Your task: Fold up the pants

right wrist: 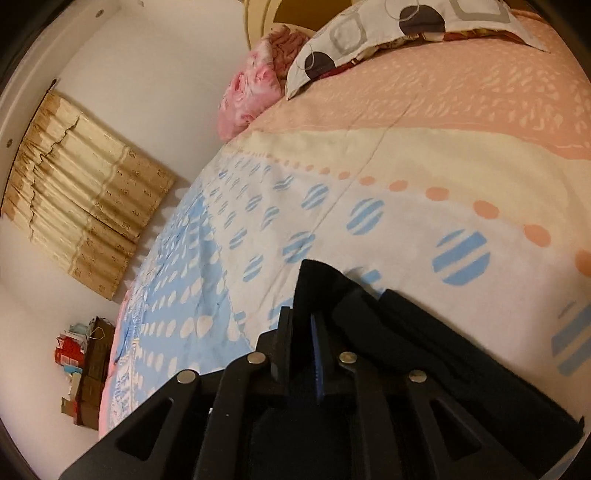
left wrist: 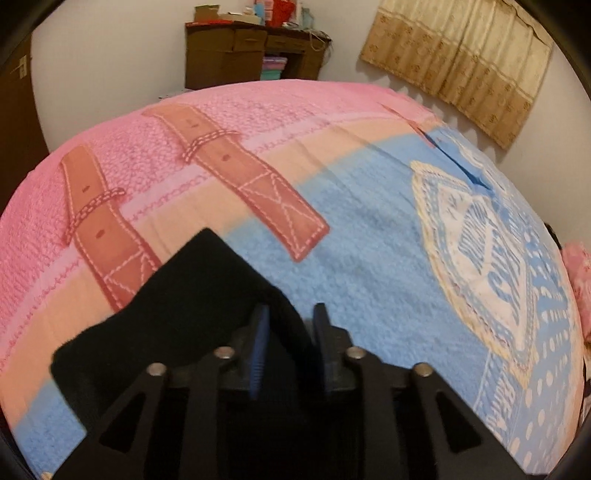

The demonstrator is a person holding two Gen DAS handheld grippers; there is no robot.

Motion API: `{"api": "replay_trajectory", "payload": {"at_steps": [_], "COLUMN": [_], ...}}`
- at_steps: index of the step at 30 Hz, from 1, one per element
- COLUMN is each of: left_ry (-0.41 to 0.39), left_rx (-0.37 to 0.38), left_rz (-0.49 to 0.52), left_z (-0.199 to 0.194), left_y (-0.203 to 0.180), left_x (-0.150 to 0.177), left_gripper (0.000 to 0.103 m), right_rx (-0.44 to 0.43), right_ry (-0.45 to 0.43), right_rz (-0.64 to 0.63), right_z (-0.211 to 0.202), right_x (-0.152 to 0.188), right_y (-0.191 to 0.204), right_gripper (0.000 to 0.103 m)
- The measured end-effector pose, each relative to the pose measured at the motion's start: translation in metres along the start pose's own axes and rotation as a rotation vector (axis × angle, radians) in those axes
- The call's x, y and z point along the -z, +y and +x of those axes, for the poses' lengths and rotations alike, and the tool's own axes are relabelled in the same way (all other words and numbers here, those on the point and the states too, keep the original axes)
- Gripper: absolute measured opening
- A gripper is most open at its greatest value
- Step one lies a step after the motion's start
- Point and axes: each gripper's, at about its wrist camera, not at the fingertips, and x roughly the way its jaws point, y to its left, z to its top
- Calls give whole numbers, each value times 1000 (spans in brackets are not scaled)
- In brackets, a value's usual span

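I see the bed filling both views, spread with a bedsheet printed in pink, peach and blue, with brown strap shapes and a lace-edged emblem on the left camera's side and striped blue dots on the right camera's side. Nothing lies on the open sheet ahead of either pair of tongs.

Behind the bed, a beige curtain hangs on the white wall. A brown desk stands against the far wall, with red and blue boxes piled on top and folded cloth, pink over teal, stacked in its open middle compartment. Its drawers are shut, so I cannot tell what they hold.

At the head of the bed, in the right camera, a pillow with dark and grey rings lies just beside a crumpled pink flowered bundle.

The black pants lie on the sheet close under both cameras. In the left view a corner points away, across the blue and peach bands. The left tongs stand parted, with black cloth between the jaws and no squeeze on it. The right tongs are clenched on an upstanding fold of the pants, the rest trailing off to the right.
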Motion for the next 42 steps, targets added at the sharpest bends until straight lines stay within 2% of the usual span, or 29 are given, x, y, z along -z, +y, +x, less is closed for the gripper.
{"api": "replay_trajectory", "payload": {"at_steps": [2, 3, 4, 6, 7, 12, 15, 17, 19, 23, 25, 27, 29, 32, 35, 37, 40, 42], "left_ry": [-29, -39, -55, -102, -118, -200, -224, -209, -191, -166, -157, -158, -172, -219, -201, -173, -152, -140], "left_rx": [-11, -20, -41, -81, -88, -76, -22, 3, 0, -41, -61, -39, -36, -51, -47, -38, -35, -32], "left_rz": [50, 73, 97, 115, 119, 211, 267, 285, 293, 322, 319, 311, 324, 354, 353, 345, 337, 330], "left_z": [-13, -19, -27, -45, -51, -99, -120, -125, -126, -120, -120, -121, -122, -119, -105, -91, -77, -69], "left_y": [1, 3, 7, 19, 24, 37, 35, 35, 38, 44, 50, 57, 57, 56, 60, 64, 70, 73], "left_x": [1, 0, -1, 0, 0, 33, 68, 90, 108, 127, 128, 118, 110, 92, 81, 74, 70, 67], "left_gripper": [45, 57, 65, 65, 66, 66, 66, 69, 69, 70, 70, 70, 71, 78, 78, 78, 78, 78], "right_rx": [4, 0, -8, -11, -10, -45, -91, -143, -228, -447, -532, -633, -669, -729, -691, -647, -667, -716], "right_ry": [-20, -43, -62, -109, -136, -182, -139, -80, 14, 263, 368, 487, 542, 624, 592, 583, 625, 639], "right_rz": [-2, -6, -7, -11, -17, -170, -276, -325, -374, -483, -564, -635, -704, -835, -924, -939, -917, -940], "right_z": [-11, -20, -28, -53, -66, -126, -146, -150, -150, -132, -124, -116, -110, -98, -87, -78, -67, -74], "right_x": [-1, -2, -2, 0, 3, 38, 75, 102, 134, 210, 256, 300, 335, 390, 420, 428, 435, 442], "right_y": [-1, -2, -3, -7, -8, 1, 12, 23, 40, 98, 137, 174, 202, 244, 263, 266, 271, 273], "right_gripper": [10, 12, 23, 62, 66, 66, 66, 66, 66, 66, 66, 66, 66, 66, 66, 66, 67, 68]}}
